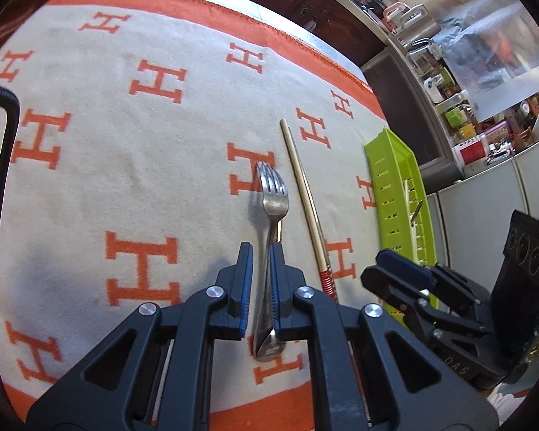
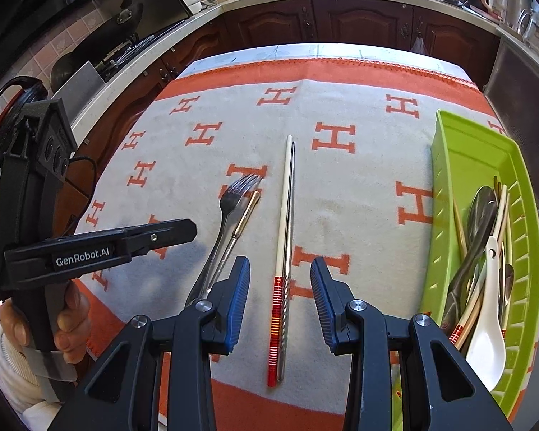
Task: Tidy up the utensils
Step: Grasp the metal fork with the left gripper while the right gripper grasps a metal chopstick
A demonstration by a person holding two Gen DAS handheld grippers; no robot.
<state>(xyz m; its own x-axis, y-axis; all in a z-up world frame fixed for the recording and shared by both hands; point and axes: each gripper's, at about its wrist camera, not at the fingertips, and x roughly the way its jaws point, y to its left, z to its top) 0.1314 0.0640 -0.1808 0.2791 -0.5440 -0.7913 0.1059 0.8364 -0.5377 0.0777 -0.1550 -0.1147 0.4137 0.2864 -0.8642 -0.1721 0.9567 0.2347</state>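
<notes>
A steel fork [image 1: 273, 194] lies on the orange-and-cream H-patterned cloth [image 1: 125, 165], on top of a thin gold-tipped utensil [image 2: 246, 212]. My left gripper [image 1: 260, 251] straddles the fork's handle, its jaws narrowly open with the right pad against the handle. The fork [image 2: 230, 201] also shows in the right wrist view, with the left gripper [image 2: 192, 230] beside it. A pair of chopsticks [image 2: 284, 237] with red-banded ends lies just right of the fork. My right gripper [image 2: 280, 269] is open above their red ends. A green slotted tray [image 2: 460, 158] at the right holds several spoons and chopsticks.
The tray [image 1: 395, 179] sits at the cloth's right edge. Dark wood kitchen cabinets [image 2: 359, 21] stand beyond the table's far edge. A stove and counter are at the far left. A black cable [image 1: 0, 165] runs along the left.
</notes>
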